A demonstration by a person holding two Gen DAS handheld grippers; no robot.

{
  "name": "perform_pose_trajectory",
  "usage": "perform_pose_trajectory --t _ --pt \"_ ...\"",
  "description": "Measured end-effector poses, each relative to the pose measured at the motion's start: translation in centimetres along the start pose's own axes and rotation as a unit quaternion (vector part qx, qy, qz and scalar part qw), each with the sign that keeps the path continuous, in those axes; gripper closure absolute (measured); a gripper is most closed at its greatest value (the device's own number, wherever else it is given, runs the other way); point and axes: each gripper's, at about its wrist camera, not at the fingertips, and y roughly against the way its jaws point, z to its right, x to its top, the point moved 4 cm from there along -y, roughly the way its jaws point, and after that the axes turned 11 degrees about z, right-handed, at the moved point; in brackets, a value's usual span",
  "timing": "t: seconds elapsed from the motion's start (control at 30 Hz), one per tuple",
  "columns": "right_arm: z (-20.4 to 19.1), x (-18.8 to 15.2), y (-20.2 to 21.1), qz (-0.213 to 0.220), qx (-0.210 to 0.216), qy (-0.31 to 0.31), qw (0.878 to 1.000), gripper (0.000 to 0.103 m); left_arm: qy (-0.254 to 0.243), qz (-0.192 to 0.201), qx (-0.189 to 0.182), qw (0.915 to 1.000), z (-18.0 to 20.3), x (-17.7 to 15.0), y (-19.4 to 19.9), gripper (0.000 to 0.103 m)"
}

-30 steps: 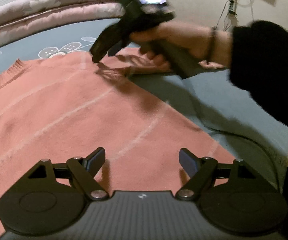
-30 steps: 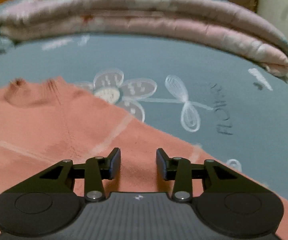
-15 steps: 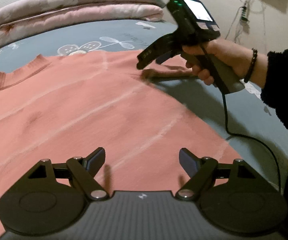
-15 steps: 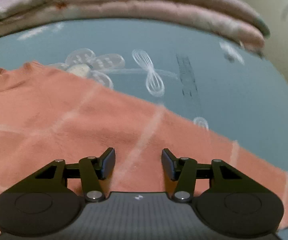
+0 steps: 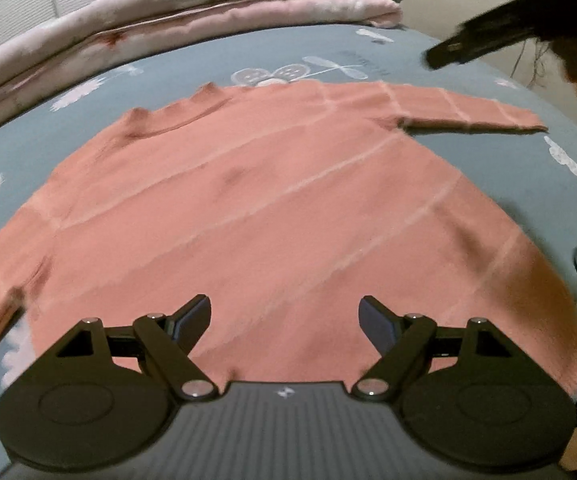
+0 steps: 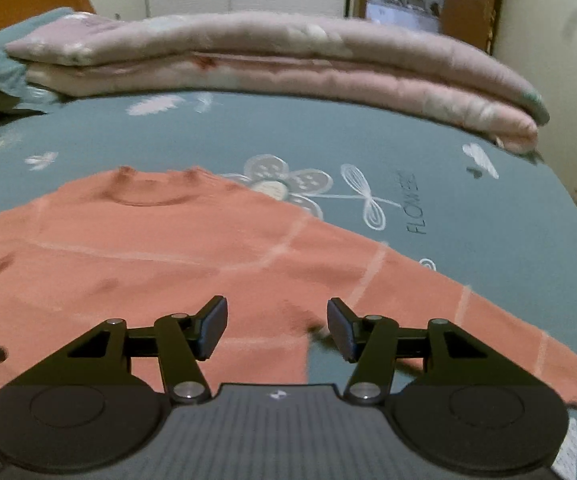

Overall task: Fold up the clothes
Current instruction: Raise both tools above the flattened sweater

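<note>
Across the bed (image 5: pixel 428 44), under its grey-blue flowered cover, a pink sweater (image 5: pixel 248 216) lies flat, collar toward 12 o'clock, one sleeve (image 5: pixel 468 114) stretched out toward 2 o'clock in the left view. A folded pink quilt (image 6: pixel 288 56) sits along the bed's far edge at 12. Left gripper (image 5: pixel 284 318) hovers above the sweater's hem, jaws wide open and empty. Right gripper (image 6: pixel 276 326) hangs over the underarm by the sleeve, jaws open, holding nothing.
</note>
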Motion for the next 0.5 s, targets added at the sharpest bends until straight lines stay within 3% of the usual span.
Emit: perform_pose_trajectory --t 0.3,0.5 --pt "-4.8 -4.6 8.3 0.001 0.009 0.005 1.0 0.039 0.064 -0.04 -0.004 0.9971 -0.5 -4.0 2.0 0.017" --pt "-4.4 -10.3 7.6 -0.023 0.005 -0.022 0.999 0.039 0.031 -0.075 0.011 0.9967 1.1 -7.0 1.4 0.017"
